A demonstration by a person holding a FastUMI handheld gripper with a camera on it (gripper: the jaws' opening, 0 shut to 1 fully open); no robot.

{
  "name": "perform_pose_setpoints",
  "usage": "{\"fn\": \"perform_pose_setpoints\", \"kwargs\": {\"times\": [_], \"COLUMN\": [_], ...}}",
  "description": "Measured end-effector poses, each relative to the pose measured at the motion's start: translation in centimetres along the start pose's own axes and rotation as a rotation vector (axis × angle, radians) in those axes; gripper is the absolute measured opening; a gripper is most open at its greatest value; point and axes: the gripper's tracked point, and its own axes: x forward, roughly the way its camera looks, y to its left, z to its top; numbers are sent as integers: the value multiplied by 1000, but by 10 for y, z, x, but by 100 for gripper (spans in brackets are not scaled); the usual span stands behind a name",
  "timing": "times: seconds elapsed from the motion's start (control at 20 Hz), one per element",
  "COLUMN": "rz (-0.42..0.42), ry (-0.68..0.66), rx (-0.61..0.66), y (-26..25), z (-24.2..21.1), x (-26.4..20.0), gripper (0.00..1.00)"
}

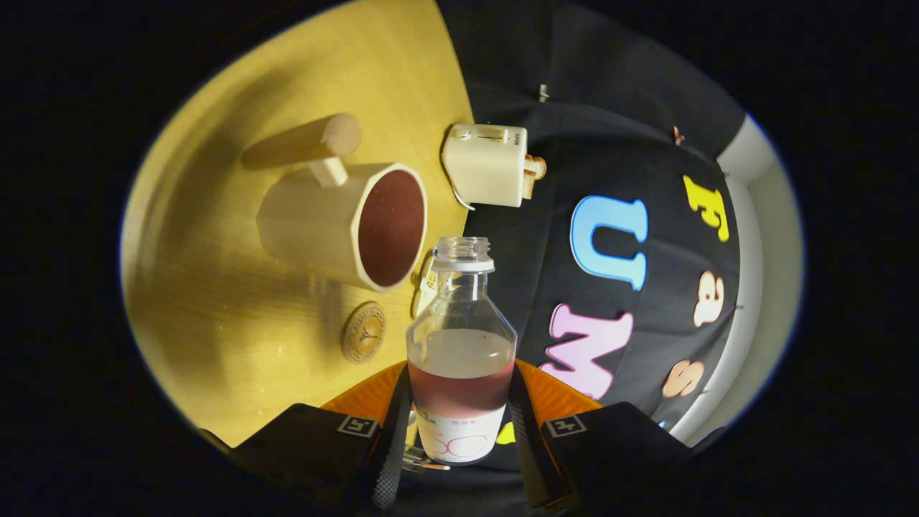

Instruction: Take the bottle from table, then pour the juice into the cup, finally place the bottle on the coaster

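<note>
Fingers (pixel 393 438) of the gripper (pixel 459 445) press on both sides of the bottle (pixel 461 359), clamping it low on its body, around the white label. That bottle is clear, uncapped, with an open threaded neck, and reddish juice (pixel 461 388) fills roughly its lower part, its surface lying level across the glass while the whole scene behind it appears turned sideways (the camera is rolled, so the table runs up one side). Beyond the bottle and off to the left finger's side sits the cup (pixel 337 226), a pale faceted mug with a thick wooden-looking handle (pixel 305 143); its mouth faces the bottle's neck and its inside (pixel 391 228) shows a dark reddish tone, though I cannot tell whether that is liquid or lining. Near the cup's rim, closer to the fingers, a small round coaster (pixel 364 332) with an embossed pattern lies flat on the yellow wooden table (pixel 215 316). Farther off, at the table's edge, stands a cream toaster-shaped object (pixel 484 165) with a slice poking out of it. Bottle and cup are near but apart.
</note>
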Motion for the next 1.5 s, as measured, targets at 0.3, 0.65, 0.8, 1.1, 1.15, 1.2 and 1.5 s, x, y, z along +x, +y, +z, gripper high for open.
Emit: {"fn": "perform_pose_setpoints", "kwargs": {"times": [0.3, 0.65, 0.8, 1.1, 1.15, 1.2, 1.5], "rz": [44, 63, 80, 63, 52, 41, -4], "ry": [-47, -106, -100, -141, -149, -160, -133], "rx": [430, 985, 1176, 1493, 1512, 1525, 1537], "y": [14, 0, -6, -30, -33, -36, -22], "z": [17, 8, -4, -16, -19, -20, -39], "x": [-4, 11, 29, 63, 70, 74, 105], "gripper": [69, 69, 69, 69, 70, 70, 70]}}
